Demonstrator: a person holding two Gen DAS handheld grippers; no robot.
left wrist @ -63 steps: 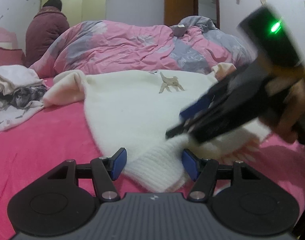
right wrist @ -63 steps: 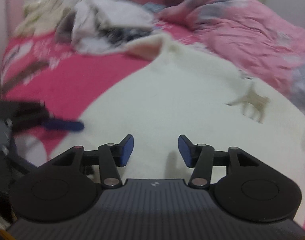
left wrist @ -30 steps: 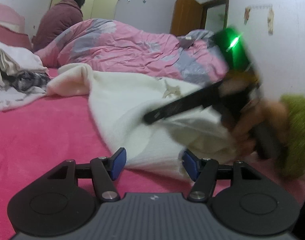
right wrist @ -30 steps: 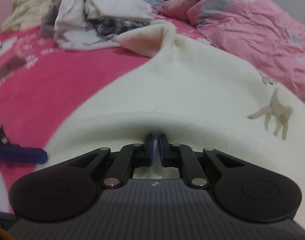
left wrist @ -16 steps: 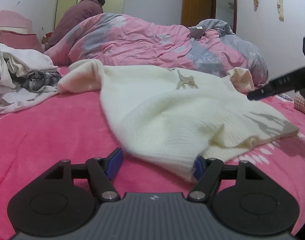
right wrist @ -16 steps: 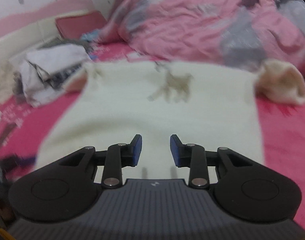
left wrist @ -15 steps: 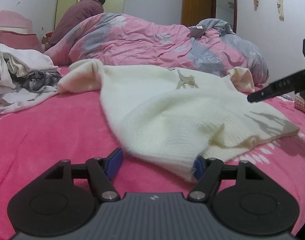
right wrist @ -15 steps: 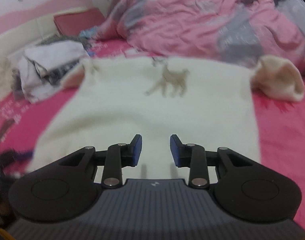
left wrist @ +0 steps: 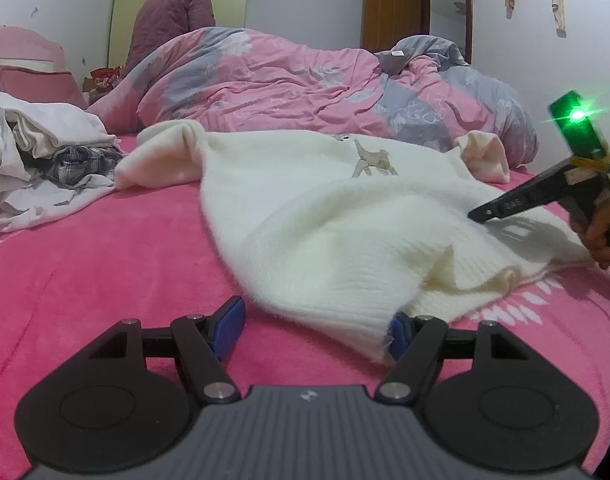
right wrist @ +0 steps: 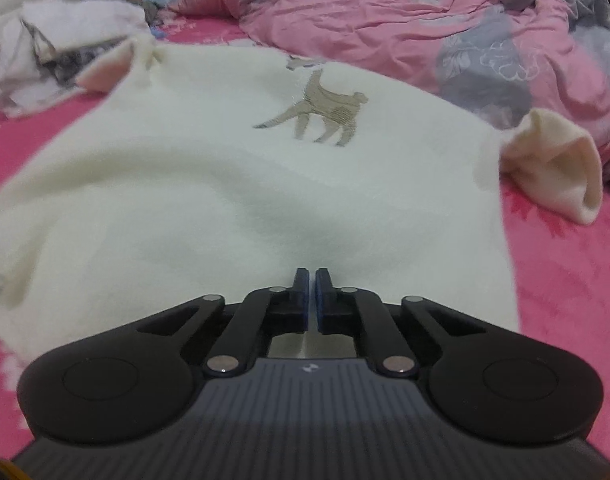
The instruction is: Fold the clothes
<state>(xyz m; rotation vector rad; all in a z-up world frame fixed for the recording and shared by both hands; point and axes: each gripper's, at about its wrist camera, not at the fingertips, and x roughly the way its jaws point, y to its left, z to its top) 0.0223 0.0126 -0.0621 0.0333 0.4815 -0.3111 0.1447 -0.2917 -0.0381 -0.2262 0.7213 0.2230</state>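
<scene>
- On the pink bedspread lies a cream sweater, spread front-side up, a small tan animal figure stitched on its chest.
- Long axis of the sweater: hem to collar, running from the near edge of the bed toward the rumpled pink-and-grey quilt at the far side; the ribbed hem points at the two grippers.
- Sleeves: one is doubled back at the far left, the other at the far right, each showing a peach-toned inner face.
- Left gripper: spread wide, low over the bedspread, with the hem's left corner lying between its blue fingertips; the right fingertip is partly covered by the knit.
- Right gripper: fingers pressed together down to a thin slit, at the near edge of the sweater; whether cloth is caught between them cannot be told.
- From the left wrist view, the right gripper shows as a dark bar above the hem's right side, a green light lit on its body.
- Left of the sweater, apart from it: a heap of white and checked clothes.
- Behind the quilt: a person in a maroon padded coat, back turned, before a pale wardrobe.
</scene>
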